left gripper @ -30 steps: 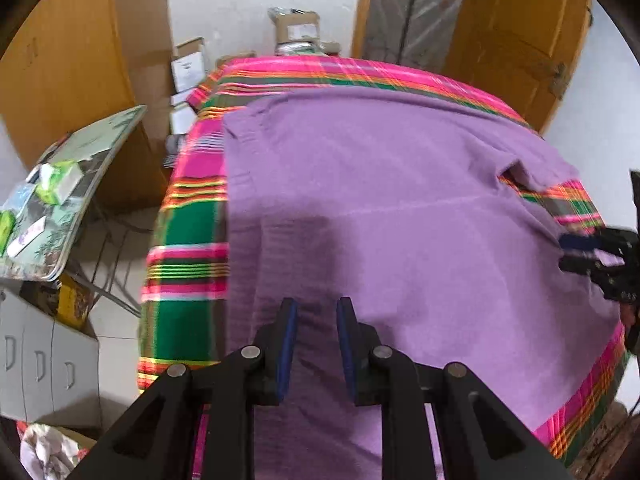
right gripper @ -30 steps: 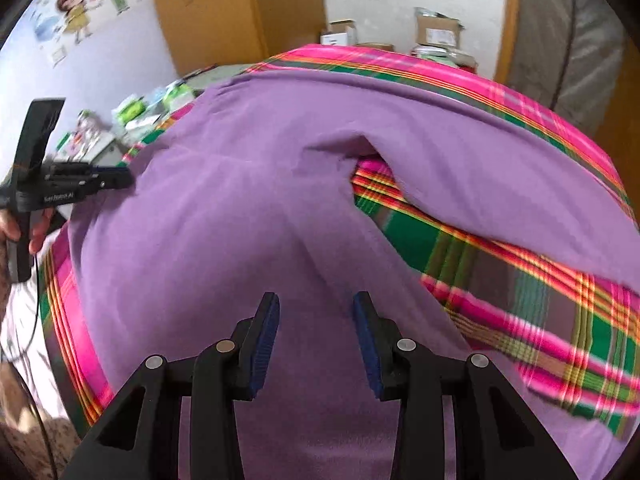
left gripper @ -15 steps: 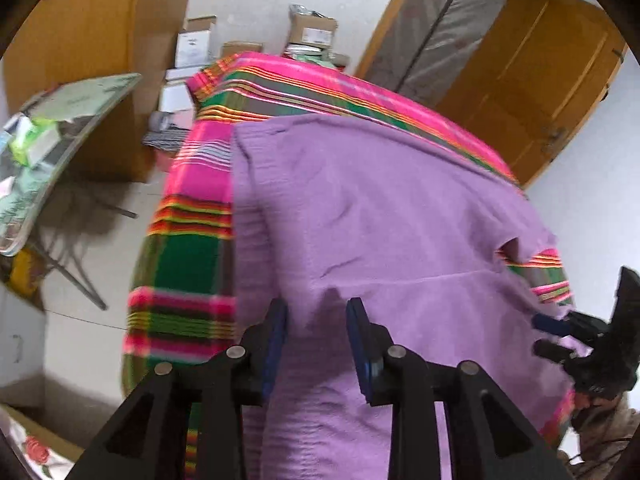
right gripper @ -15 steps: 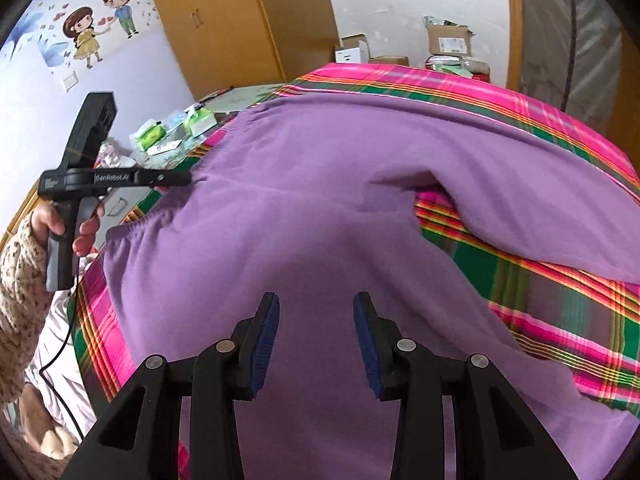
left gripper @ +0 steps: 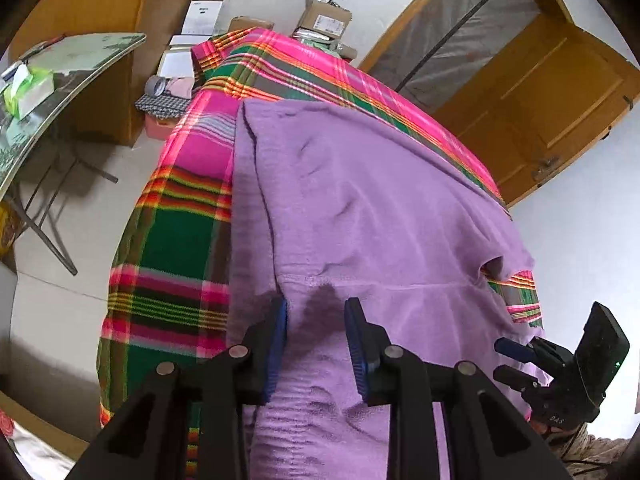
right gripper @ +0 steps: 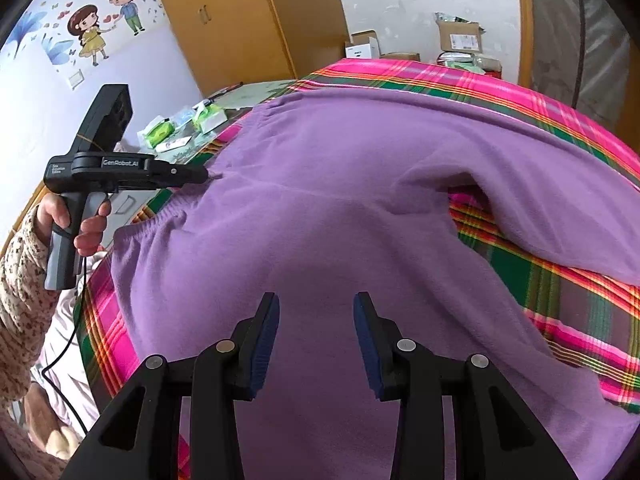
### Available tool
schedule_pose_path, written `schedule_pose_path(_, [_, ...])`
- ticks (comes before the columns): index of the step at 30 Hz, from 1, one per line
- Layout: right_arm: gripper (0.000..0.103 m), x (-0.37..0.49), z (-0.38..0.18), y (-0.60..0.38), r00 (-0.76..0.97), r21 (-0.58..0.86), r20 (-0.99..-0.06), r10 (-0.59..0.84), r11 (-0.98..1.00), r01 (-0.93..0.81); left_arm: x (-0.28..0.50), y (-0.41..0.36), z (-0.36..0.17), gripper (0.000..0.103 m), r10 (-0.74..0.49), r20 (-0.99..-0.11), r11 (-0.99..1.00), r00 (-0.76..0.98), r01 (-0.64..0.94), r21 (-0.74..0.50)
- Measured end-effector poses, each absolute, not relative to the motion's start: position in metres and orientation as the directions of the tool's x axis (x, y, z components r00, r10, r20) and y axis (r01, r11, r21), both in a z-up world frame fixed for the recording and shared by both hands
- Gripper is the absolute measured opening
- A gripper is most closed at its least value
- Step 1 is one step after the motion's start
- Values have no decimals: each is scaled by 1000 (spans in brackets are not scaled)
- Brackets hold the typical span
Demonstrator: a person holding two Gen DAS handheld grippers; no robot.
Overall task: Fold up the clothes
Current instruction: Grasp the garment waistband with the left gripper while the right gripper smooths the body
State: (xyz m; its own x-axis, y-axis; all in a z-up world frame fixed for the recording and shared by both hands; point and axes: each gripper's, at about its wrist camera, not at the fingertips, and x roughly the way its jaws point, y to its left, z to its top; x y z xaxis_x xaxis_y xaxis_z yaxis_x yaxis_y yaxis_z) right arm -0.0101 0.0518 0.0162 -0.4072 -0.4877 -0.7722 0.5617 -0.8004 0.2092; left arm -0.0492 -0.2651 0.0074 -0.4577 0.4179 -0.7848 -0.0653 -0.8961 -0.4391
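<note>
Purple fleece trousers [left gripper: 360, 200] [right gripper: 320, 200] lie spread on a pink-and-green plaid blanket [left gripper: 176, 240] [right gripper: 580, 300], legs running toward the far right. My left gripper [left gripper: 316, 320] points down at the waist end near the cloth's left edge. Its jaws are closing with purple cloth lying between them, and the pads stand apart from it. In the right wrist view the left gripper [right gripper: 202, 176] has its tips at the puckered waistband. My right gripper [right gripper: 316, 320] hovers open over flat cloth, with nothing between its jaws. The left wrist view shows the right gripper [left gripper: 506, 358] at the near right edge.
A side table [left gripper: 40, 92] [right gripper: 188, 124] with green packets stands left of the blanket. Cardboard boxes [left gripper: 324, 20] sit against the far wall. A wooden door [left gripper: 540, 92] is at the right, a wardrobe [right gripper: 240, 20] behind. A hand [right gripper: 88, 232] in a patterned sleeve holds the left gripper.
The left gripper has shifted toward the trousers' left edge and rolled, and its jaws stand wider than a second ago. The right gripper has moved sideways, bringing the left hand into its view.
</note>
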Motion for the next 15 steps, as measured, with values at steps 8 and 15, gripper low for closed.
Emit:
schedule_pose_path(8, [40,-10,16,45,-406,211,-771,-490,-799,564,-42,-271,16,5,396,-769,-903,-502,-58,-426])
schedule_pose_path(15, [40,-10,16,39,-401,216,-770,-497,-794,569,-38,-278,29,4,369,-742,-911,-560,-58,-409])
